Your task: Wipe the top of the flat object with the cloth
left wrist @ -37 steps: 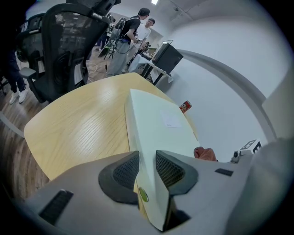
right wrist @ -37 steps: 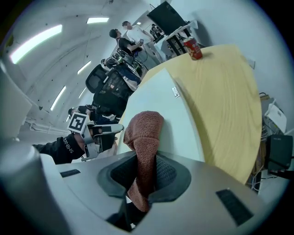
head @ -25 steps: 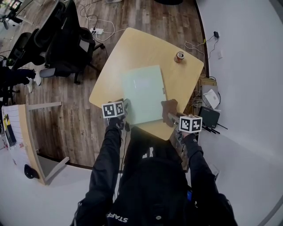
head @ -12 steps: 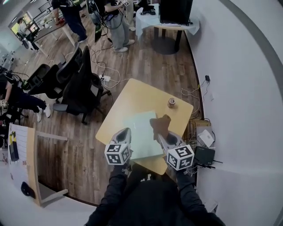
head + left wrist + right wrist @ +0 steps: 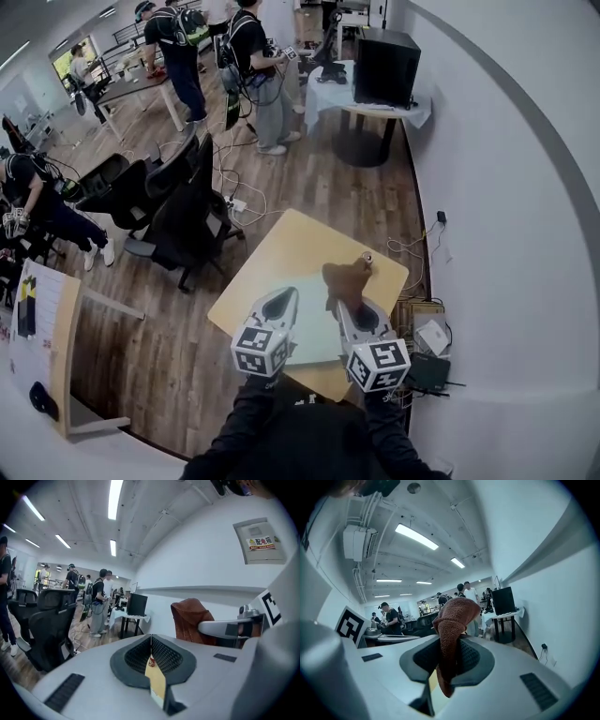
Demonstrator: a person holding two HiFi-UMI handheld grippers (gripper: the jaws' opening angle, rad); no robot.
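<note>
A pale green flat board (image 5: 315, 326) lies on the wooden table (image 5: 281, 251), partly hidden behind both grippers. My right gripper (image 5: 349, 302) is held up above the table and is shut on a brown cloth (image 5: 342, 278). The cloth bulges above the jaws and hangs below them in the right gripper view (image 5: 451, 634). My left gripper (image 5: 281, 300) is raised beside it, shut with nothing between its jaws (image 5: 151, 641). The cloth (image 5: 190, 618) and right gripper (image 5: 224, 629) show to the right in the left gripper view.
A small can (image 5: 367, 257) stands near the table's far right corner. Black office chairs (image 5: 178, 220) stand left of the table. A wall runs along the right, with boxes and cables (image 5: 429, 339) on the floor. People stand at the back, near a round table (image 5: 375, 89).
Both grippers have risen from the board's near edge and now point out into the room. The cloth has come up off the table with the right gripper. The head view has tilted up.
</note>
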